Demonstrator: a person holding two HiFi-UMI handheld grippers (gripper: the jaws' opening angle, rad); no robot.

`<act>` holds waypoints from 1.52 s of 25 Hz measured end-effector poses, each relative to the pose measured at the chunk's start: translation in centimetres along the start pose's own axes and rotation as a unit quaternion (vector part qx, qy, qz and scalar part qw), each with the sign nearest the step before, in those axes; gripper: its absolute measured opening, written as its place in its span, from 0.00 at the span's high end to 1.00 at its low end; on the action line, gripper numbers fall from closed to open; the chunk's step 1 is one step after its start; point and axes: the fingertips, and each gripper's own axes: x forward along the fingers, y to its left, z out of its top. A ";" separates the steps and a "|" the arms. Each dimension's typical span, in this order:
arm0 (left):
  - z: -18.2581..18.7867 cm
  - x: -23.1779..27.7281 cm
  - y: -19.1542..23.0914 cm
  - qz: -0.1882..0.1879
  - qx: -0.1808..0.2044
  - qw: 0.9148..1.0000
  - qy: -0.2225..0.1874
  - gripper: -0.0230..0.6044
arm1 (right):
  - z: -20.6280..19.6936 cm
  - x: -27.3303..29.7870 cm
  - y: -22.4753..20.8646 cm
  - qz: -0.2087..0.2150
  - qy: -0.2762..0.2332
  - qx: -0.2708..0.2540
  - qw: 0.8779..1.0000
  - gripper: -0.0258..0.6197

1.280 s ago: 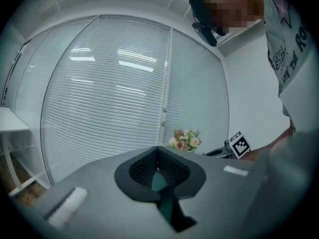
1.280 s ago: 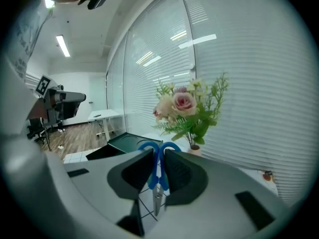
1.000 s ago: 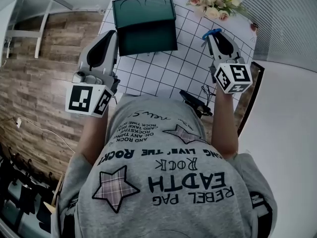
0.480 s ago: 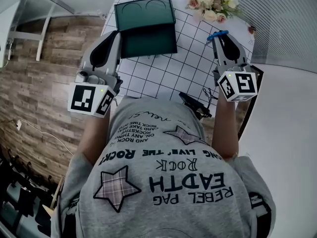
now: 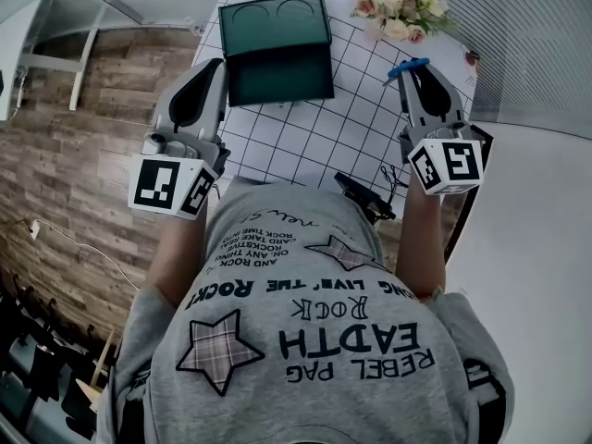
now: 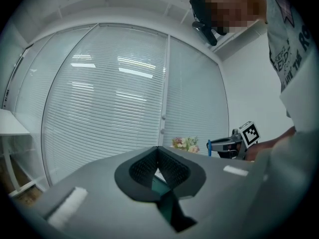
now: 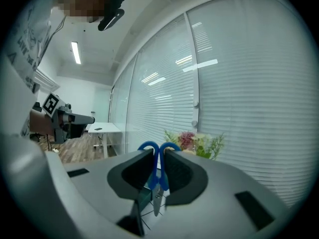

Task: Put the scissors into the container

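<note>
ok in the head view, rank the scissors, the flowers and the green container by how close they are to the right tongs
1. scissors: clamped in the right tongs themselves, blue handles at the tips.
2. flowers: just past the tips, at the far edge.
3. green container: farthest, well off to the left.
</note>
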 end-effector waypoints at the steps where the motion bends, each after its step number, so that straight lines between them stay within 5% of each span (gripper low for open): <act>1: 0.0 -0.2 0.1 0.003 0.000 1.000 0.000 0.95 | 0.1 0.2 0.3 0.005 0.000 0.000 1.000 0.84; 38: -1.3 -7.0 5.2 0.123 -0.013 0.992 0.008 0.95 | 3.3 8.8 11.3 0.198 -0.013 -0.020 0.980 0.84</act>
